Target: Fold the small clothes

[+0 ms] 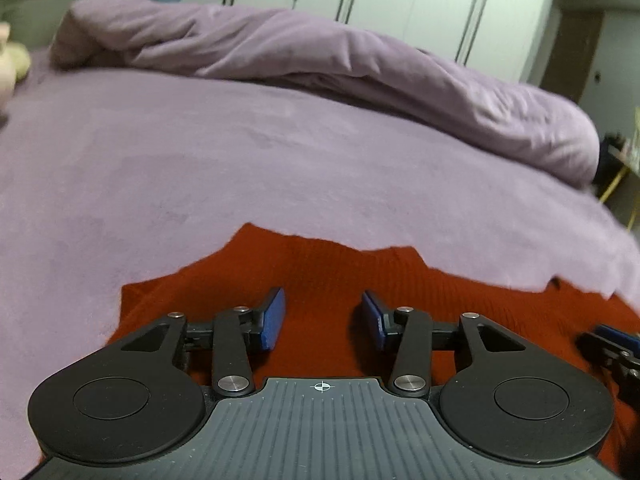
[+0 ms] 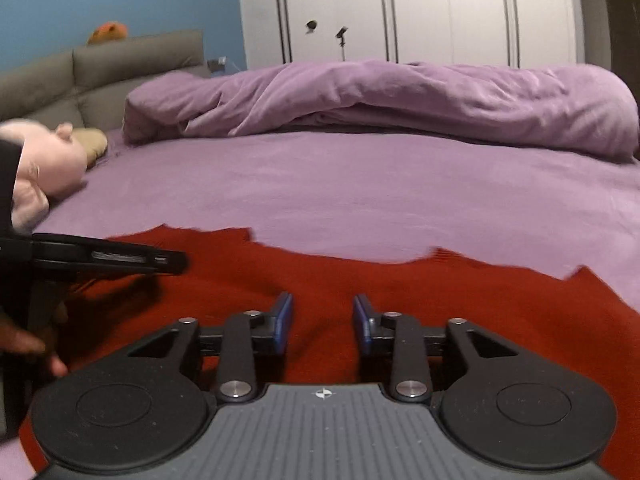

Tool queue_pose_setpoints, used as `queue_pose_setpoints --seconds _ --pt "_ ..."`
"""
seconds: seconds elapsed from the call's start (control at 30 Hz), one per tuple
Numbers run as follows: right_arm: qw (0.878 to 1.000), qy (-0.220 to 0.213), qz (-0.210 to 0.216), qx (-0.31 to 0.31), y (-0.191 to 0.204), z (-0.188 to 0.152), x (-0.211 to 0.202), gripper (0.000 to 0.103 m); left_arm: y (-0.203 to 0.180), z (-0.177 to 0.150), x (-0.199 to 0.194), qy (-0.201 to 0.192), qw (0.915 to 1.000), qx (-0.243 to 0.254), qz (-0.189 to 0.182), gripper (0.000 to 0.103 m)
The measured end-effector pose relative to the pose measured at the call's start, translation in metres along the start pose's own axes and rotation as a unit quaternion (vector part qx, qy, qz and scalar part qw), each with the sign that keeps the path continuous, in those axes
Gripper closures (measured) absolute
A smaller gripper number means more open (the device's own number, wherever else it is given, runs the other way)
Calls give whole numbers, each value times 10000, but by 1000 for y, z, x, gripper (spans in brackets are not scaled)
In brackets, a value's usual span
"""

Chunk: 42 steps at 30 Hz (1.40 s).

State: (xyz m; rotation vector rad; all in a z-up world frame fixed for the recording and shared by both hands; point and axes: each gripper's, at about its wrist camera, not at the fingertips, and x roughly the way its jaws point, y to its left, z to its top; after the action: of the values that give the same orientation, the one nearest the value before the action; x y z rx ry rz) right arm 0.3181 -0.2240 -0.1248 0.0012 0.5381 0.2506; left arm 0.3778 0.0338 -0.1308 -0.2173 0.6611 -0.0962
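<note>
Red knit garment (image 2: 360, 280) spread flat at near edge of lilac bed sheet (image 2: 360, 184), below bunched duvet (image 2: 400, 96). Left gripper (image 1: 323, 318) and right gripper (image 2: 322, 322) poised above garment, jaws parted, grasping nothing.

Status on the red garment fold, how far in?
Done: the red knit garment lies spread on the purple bedsheet; no fold is visible. In hand: nothing; the left gripper and right gripper are both open over the cloth. Left: grasp an edge and make every fold. Its near part is hidden.
</note>
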Motion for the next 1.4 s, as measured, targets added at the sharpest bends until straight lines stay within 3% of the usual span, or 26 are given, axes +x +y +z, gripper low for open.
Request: queue_pose_setpoints --seconds 0.03,0.07,0.17,0.27,0.43,0.5,0.53,0.63,0.67,0.7,0.73,0.77,0.9,1.0,1.07,1.13,1.23,1.3,1.4 --pt "9990 39 -442 -73 -11 0 -3 71 5 -1 -3 -14 10000 -51 -56 59" --pt "9981 60 -613 42 -33 -2 -8 71 8 -2 -4 -20 9999 -73 -113 61" --pt "9881 -24 -820 1304 -101 -3 -24 103 14 -4 -5 -44 9997 -113 -202 64" --pt "9814 -161 -1258 1439 -122 -5 -32 103 17 -3 -7 -13 9996 -179 -214 69" --pt "9766 -216 -1271 1722 -131 -9 -31 103 19 -5 -17 2 9999 151 -65 72" --pt "9756 -250 -1327 1732 -132 -12 -38 103 23 -5 -24 31 9993 219 289 60" --pt "9744 -254 -1435 1709 -128 -14 -40 103 29 -6 -28 45 9991 193 379 61" --pt "9618 -88 -2315 1462 -111 -8 -56 103 42 -9 -46 230 9961 450 721 65" --pt "9578 -16 -2530 1362 -106 -9 -63 103 42 -12 -55 245 9925 701 969 57" --pt "9542 39 -2705 1275 -100 -10 -71 94 42 -15 -62 282 9865 892 1343 43" --pt "9497 77 -2861 1272 -96 -14 -82 89 46 -20 -70 318 9819 1013 1568 42" --pt "9464 95 -2935 1341 -93 -19 -94 86 53 -25 -80 371 9818 1022 1557 43" --pt "9501 100 -2521 1833 -75 -46 -150 86 80 -41 -129 649 9948 116 776 44" --pt "9593 104 -2244 1711 -45 -63 -177 86 96 -53 -157 784 9937 -802 46 44" --pt "9675 98 -2024 1514 -25 -68 -185 86 100 -63 -164 961 9845 -1372 -512 45" --pt "9752 105 -1767 1325 -3 -68 -187 86 98 -69 -157 1202 9753 -1631 -884 46" --pt "9828 266 -1375 1203 20 -61 -174 86 92 -68 -140 1197 9730 -1688 -1026 46" --pt "9882 365 -978 1117 39 -54 -162 86 95 -64 -129 1185 9668 -2015 -1036 48" --pt "9942 339 -601 827 69 -43 -143 86 109 -65 -112 1076 9431 -2874 -1278 49"
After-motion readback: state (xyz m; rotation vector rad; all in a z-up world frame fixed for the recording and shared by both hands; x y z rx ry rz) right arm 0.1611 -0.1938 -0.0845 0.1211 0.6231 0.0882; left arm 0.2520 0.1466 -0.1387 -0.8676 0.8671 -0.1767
